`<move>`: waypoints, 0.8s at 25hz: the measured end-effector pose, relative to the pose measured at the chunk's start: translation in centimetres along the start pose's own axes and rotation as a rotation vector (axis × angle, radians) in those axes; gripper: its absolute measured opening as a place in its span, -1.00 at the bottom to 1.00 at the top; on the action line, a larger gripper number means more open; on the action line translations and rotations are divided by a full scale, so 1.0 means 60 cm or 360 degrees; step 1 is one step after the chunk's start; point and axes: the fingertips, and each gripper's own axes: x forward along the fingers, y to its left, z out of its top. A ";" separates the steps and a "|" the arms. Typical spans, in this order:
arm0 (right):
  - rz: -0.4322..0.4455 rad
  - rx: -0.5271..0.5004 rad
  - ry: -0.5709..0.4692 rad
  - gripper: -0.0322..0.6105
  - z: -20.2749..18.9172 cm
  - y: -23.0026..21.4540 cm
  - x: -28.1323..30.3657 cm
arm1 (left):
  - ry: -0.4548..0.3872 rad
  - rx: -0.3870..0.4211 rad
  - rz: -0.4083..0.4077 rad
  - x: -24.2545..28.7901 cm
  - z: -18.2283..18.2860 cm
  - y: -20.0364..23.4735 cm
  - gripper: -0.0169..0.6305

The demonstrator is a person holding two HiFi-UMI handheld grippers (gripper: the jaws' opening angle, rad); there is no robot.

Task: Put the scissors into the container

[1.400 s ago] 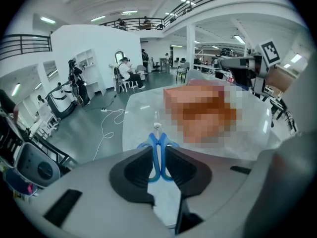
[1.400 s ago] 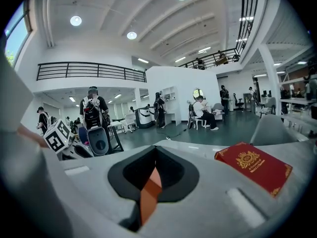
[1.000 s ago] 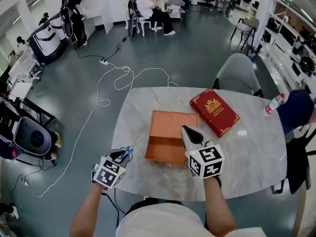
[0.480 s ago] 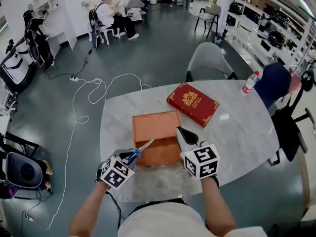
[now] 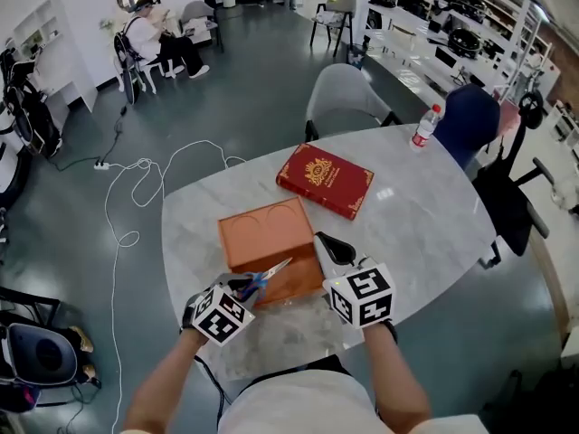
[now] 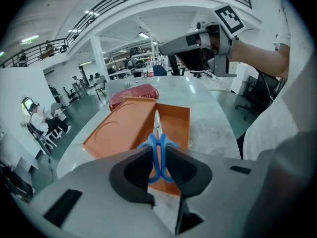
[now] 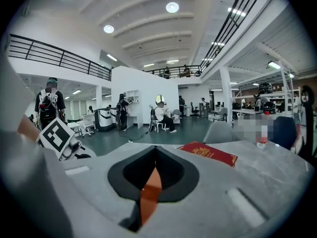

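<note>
The orange container (image 5: 256, 229) lies open on the marble table (image 5: 425, 215), its flat lid toward the far side. Blue-handled scissors (image 5: 261, 279) are held by the handles in my shut left gripper (image 5: 244, 287), and their blades point over the container's near tray. In the left gripper view the scissors (image 6: 158, 145) stick out between the jaws above the orange container (image 6: 174, 117). My right gripper (image 5: 325, 243) is shut on the container's right wall. In the right gripper view an orange strip of that wall (image 7: 150, 188) shows between the closed jaws of the right gripper (image 7: 154, 171).
A red book (image 5: 324, 180) lies beyond the container. A plastic bottle (image 5: 423, 127) stands at the table's far right edge. A grey chair (image 5: 342, 99) is tucked in at the far side, another chair with dark cloth (image 5: 474, 120) at the right. Cables lie on the floor (image 5: 136, 188).
My left gripper has carried the scissors rightward, from beside the container to over its near tray. The right gripper stays at the container's right wall. The head view has shifted.
</note>
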 end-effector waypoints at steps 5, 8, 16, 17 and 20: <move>-0.0068 0.0009 0.0032 -0.89 -0.016 -0.010 -0.010 | 0.0032 0.0098 -0.0098 0.036 0.014 -0.003 -0.71; -0.0115 0.0022 0.0051 -0.89 -0.026 -0.021 -0.016 | 0.0058 0.0150 -0.0161 0.063 0.023 -0.006 -0.71; -0.0215 0.0052 0.0079 -0.89 -0.047 -0.049 -0.036 | 0.0144 0.0246 -0.0267 0.119 0.021 -0.016 -0.71; -0.0229 0.0059 0.0082 -0.89 -0.050 -0.054 -0.040 | 0.0155 0.0257 -0.0275 0.124 0.021 -0.017 -0.71; -0.0262 0.0080 0.0091 -0.89 -0.058 -0.066 -0.052 | 0.0194 0.0296 -0.0292 0.136 0.017 -0.020 -0.71</move>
